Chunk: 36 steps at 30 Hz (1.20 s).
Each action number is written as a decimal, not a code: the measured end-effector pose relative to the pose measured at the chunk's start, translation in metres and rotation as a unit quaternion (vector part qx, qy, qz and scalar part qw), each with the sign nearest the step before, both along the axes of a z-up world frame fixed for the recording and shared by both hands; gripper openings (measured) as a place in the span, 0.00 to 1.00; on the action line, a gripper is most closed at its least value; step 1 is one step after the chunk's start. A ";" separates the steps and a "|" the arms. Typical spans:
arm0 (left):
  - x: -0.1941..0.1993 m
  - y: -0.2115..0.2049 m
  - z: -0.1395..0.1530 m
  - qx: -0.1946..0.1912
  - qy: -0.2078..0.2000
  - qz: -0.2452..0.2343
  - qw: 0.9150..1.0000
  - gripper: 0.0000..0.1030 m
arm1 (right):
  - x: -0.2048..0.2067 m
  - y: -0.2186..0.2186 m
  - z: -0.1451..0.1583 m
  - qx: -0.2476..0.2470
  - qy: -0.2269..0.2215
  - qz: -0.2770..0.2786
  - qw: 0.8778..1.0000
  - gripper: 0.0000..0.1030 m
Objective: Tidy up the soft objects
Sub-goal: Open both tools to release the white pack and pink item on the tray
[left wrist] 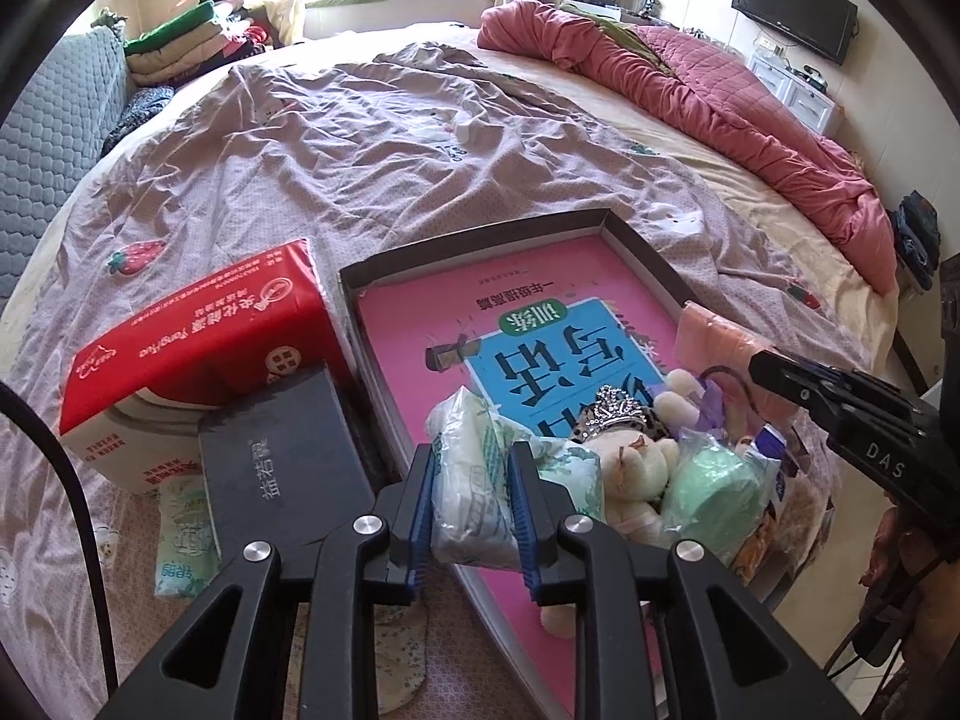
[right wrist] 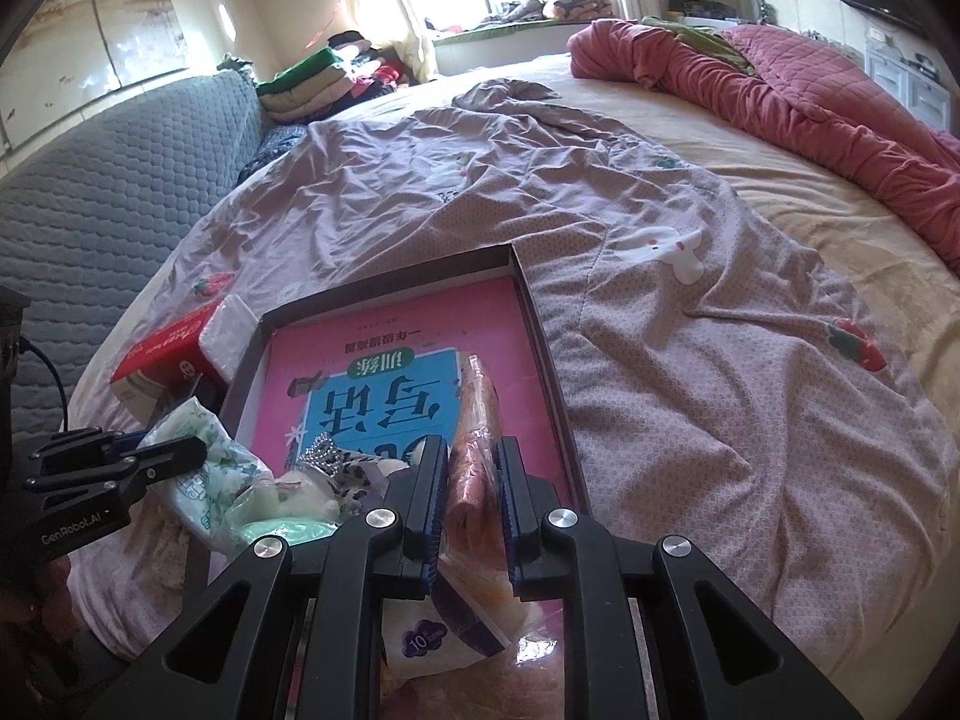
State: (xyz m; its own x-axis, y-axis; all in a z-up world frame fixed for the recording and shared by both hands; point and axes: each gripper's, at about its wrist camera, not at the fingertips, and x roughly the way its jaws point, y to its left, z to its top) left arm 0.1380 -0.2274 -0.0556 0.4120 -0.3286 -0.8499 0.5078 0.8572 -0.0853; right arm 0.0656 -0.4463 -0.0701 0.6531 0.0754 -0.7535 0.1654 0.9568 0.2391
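In the left wrist view my left gripper [left wrist: 473,462] is shut on a white-and-green tissue pack [left wrist: 468,498], held over the near end of a shallow dark box [left wrist: 480,234]. A pink book [left wrist: 420,330] lies in the box. A plush bear with a tiara [left wrist: 636,456] and a green bagged item [left wrist: 714,480] lie beside the pack. In the right wrist view my right gripper [right wrist: 473,450] is shut on an orange plastic packet [right wrist: 474,420] over the same box [right wrist: 390,276]. The left gripper [right wrist: 174,456] with its tissue pack [right wrist: 204,480] shows at the left.
A red tissue box [left wrist: 198,330], a dark flat box [left wrist: 282,438] and another small tissue pack [left wrist: 186,534] lie left of the box on the wrinkled bed sheet [left wrist: 360,150]. A pink quilt [left wrist: 690,78] is bunched at the far right. A grey sofa [left wrist: 54,138] borders the bed's left.
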 end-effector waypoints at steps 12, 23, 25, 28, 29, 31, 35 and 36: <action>0.007 0.005 -0.008 0.016 0.006 0.022 1.000 0.23 | 0.001 0.004 0.000 -0.001 0.004 0.007 1.000 0.22; 0.004 0.002 -0.008 0.011 0.009 0.011 1.000 0.36 | 0.000 0.005 0.005 0.019 -0.004 0.009 1.000 0.33; 0.004 0.002 -0.007 0.004 0.012 0.007 1.000 0.39 | -0.001 0.004 0.008 0.021 -0.009 0.008 1.000 0.35; 0.004 0.003 -0.006 -0.009 0.020 0.007 1.000 0.42 | -0.003 0.003 0.012 0.023 -0.013 0.006 1.000 0.39; 0.004 0.003 -0.005 -0.013 0.020 0.006 1.000 0.42 | -0.003 0.002 0.013 0.025 -0.015 0.006 1.000 0.39; 0.005 0.003 -0.004 -0.022 0.024 0.005 0.999 0.44 | -0.004 0.002 0.016 0.024 -0.018 0.004 1.000 0.40; 0.010 -0.002 -0.004 -0.030 0.029 0.002 0.999 0.49 | -0.006 0.002 0.021 0.026 -0.025 0.003 0.999 0.40; 0.011 -0.004 -0.005 -0.030 0.027 0.001 0.999 0.49 | -0.006 0.002 0.022 0.026 -0.026 0.003 0.999 0.40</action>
State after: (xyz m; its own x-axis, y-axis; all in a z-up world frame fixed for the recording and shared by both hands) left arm 0.1489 -0.2316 -0.0604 0.3664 -0.3790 -0.8498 0.4997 0.8506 -0.1639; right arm 0.0599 -0.4446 -0.0485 0.6903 0.1176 -0.7139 0.1468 0.9434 0.2974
